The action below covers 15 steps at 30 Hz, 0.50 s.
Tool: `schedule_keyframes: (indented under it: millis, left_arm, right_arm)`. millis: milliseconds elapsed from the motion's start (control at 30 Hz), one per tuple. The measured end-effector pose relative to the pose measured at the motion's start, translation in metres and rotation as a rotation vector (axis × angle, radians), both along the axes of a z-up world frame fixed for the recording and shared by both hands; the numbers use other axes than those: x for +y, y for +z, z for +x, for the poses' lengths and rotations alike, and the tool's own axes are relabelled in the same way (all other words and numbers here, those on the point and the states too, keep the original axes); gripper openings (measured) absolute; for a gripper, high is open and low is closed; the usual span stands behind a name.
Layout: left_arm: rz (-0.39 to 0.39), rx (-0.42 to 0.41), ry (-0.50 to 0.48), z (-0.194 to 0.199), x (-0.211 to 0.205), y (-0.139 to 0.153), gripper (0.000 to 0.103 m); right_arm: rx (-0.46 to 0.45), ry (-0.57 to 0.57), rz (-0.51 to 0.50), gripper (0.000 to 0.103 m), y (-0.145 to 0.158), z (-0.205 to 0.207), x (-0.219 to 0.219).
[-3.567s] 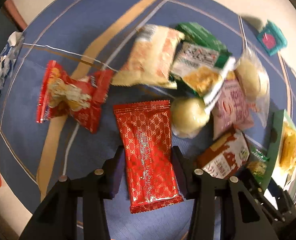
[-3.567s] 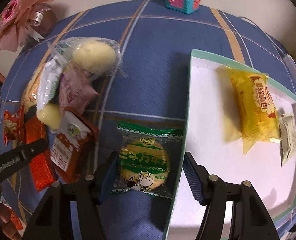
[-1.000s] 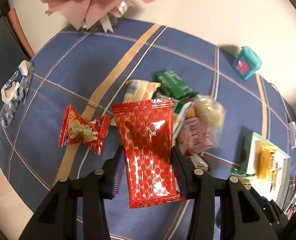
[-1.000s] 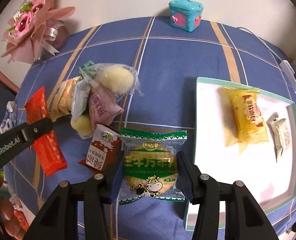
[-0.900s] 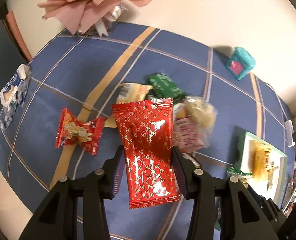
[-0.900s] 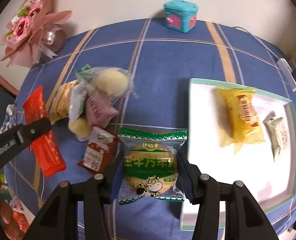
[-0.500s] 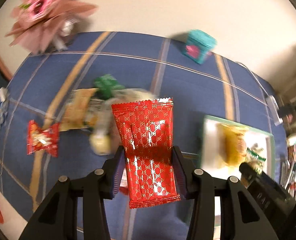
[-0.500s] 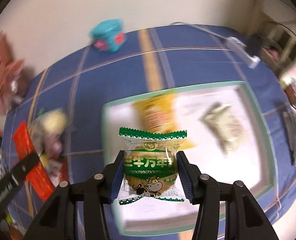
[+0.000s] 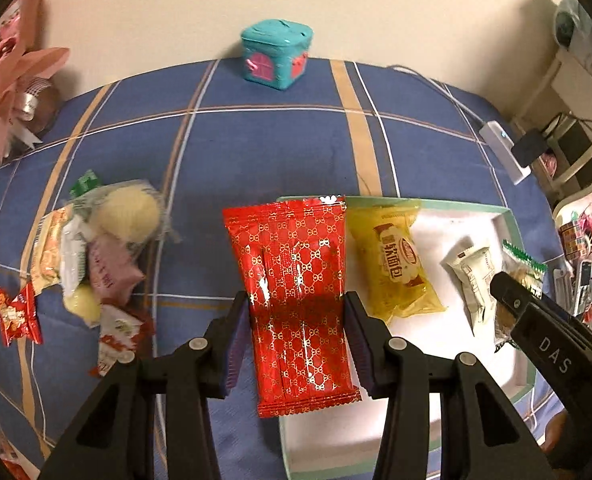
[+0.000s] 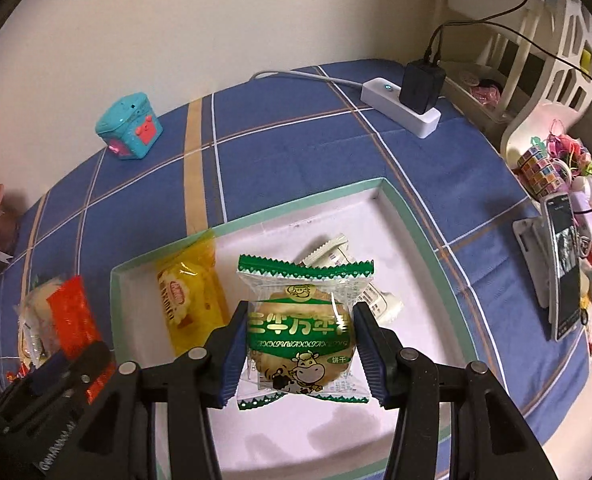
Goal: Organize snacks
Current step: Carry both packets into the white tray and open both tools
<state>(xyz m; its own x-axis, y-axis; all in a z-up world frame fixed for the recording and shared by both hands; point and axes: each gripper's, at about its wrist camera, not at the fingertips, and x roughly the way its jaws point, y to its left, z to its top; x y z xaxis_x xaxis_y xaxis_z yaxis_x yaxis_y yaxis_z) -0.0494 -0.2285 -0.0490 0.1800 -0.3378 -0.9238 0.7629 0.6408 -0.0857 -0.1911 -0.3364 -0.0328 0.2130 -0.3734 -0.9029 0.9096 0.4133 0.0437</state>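
Both grippers carry 1 snack each, pinched by the side edges so the packets hang flat for dropping. The left gripper (image 9: 298, 342) is clamped on the red packet (image 9: 291, 288) at the tray's (image 9: 512, 220) left rim; the right gripper (image 10: 299, 354) squeezes the green biscuit pack (image 10: 302, 328) above the tray's middle. A second ago both hung over the snack pile (image 9: 95, 248) (now far left).

You have glossy foil on the red gold-patterned packet (image 9: 296, 296), and clear shiny film on the green-edged biscuit packet (image 10: 302, 332). The checked tablecloth (image 9: 279, 152) looks like matt woven cloth. The tray (image 10: 392, 196) looks smooth and matt, possibly card. The gripper fingers (image 10: 231, 356) are matt black plastic with ribbed blue pads.
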Motion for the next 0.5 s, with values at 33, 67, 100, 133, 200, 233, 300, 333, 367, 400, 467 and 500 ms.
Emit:
schedule_keyframes:
  millis: [33,67,100,133,200,233,300,333,367,400,467,500]
  left_arm:
    - [0.003,-0.003,-0.003,0.0,-0.003,-0.003,0.048]
    - [0.007,-0.004,-0.004,-0.002,-0.005,-0.006,0.048]
    - [0.007,-0.001,-0.003,-0.002,-0.007,-0.009,0.048]
    - [0.006,0.002,0.0,-0.001,-0.009,-0.012,0.048]
    - [0.006,0.004,-0.002,-0.001,-0.013,-0.016,0.048]
    - [0.004,0.004,-0.006,-0.002,-0.016,-0.018,0.048]
    - [0.001,0.004,-0.012,-0.004,-0.019,-0.02,0.048]
    - [0.0,0.003,-0.015,-0.004,-0.021,-0.021,0.048]
    - [-0.002,0.001,-0.017,-0.004,-0.021,-0.021,0.048]
    - [-0.005,-0.001,-0.017,-0.004,-0.019,-0.021,0.049]
    - [-0.016,-0.004,-0.022,-0.005,-0.02,-0.019,0.052]
    - [-0.02,-0.01,-0.023,-0.006,-0.019,-0.016,0.053]
  right_arm:
    - [-0.002,0.004,-0.002,0.053,-0.002,0.001,-0.001]
    - [-0.002,0.007,-0.004,0.053,-0.004,0.001,0.0]
    - [-0.002,0.012,-0.004,0.053,-0.007,0.003,-0.002]
    - [-0.003,0.018,-0.006,0.053,-0.009,0.004,-0.002]
    - [0.0,0.027,-0.009,0.053,-0.013,0.006,-0.003]
    - [-0.001,0.03,-0.011,0.053,-0.014,0.007,-0.004]
    - [-0.005,0.04,-0.012,0.053,-0.016,0.008,-0.004]
    - [-0.006,0.044,-0.013,0.054,-0.017,0.008,-0.004]
    - [-0.009,0.047,-0.018,0.054,-0.017,0.009,-0.004]
    - [-0.012,0.046,-0.023,0.055,-0.016,0.009,-0.004]
    - [-0.017,0.051,-0.021,0.057,-0.015,0.01,-0.004]
    - [-0.024,0.052,-0.021,0.06,-0.014,0.01,-0.004]
